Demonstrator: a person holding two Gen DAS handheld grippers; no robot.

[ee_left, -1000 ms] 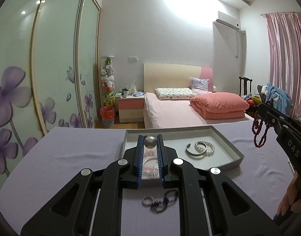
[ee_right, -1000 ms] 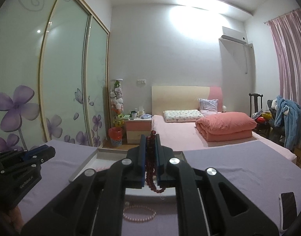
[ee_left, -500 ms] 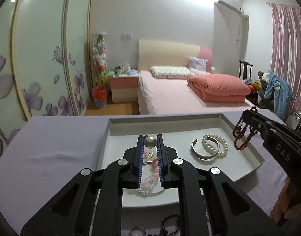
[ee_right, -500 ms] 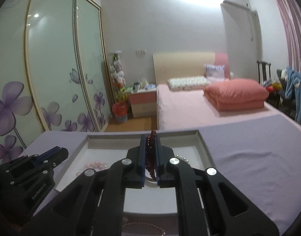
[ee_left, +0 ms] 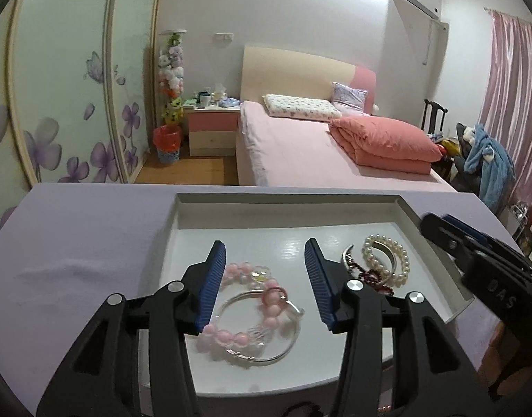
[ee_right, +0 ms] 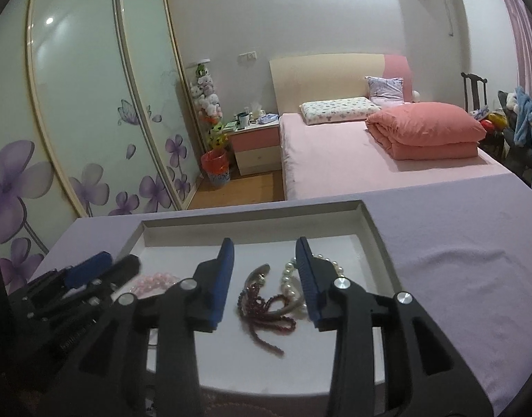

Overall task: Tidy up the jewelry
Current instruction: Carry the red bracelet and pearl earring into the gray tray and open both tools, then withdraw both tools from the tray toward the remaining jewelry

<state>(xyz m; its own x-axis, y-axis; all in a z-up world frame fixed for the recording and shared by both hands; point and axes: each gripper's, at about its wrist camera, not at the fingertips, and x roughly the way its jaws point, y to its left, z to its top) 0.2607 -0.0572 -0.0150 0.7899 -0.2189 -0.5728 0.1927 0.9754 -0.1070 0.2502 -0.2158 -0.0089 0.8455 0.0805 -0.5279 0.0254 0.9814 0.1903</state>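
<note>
A white tray (ee_left: pixel 182 222) sits on the purple-covered table. My left gripper (ee_left: pixel 264 253) is open above a pink bead bracelet (ee_left: pixel 227 333) and a thin silver bangle (ee_left: pixel 283 351) lying in the tray. My right gripper (ee_right: pixel 264 246) is open above a dark red bead string (ee_right: pixel 262 312) lying in the tray beside a silver cuff (ee_right: pixel 257 272) and a pearl bracelet (ee_right: pixel 287 278). The pearl bracelet (ee_left: pixel 387 257) and the cuff (ee_left: pixel 347 255) also show in the left wrist view, with the right gripper's body at the tray's right edge.
The purple tablecloth (ee_right: pixel 457 260) spreads to both sides of the tray. A bit of jewelry (ee_left: pixel 300 410) lies on the cloth at the near edge, mostly hidden. A bed (ee_left: pixel 300 153), a nightstand (ee_left: pixel 214 132) and a wardrobe (ee_right: pixel 92 104) stand beyond.
Both grippers have opened over the tray. The left let go of its silver-bead piece and the right let go of the dark red bead string, which now lies in the tray.
</note>
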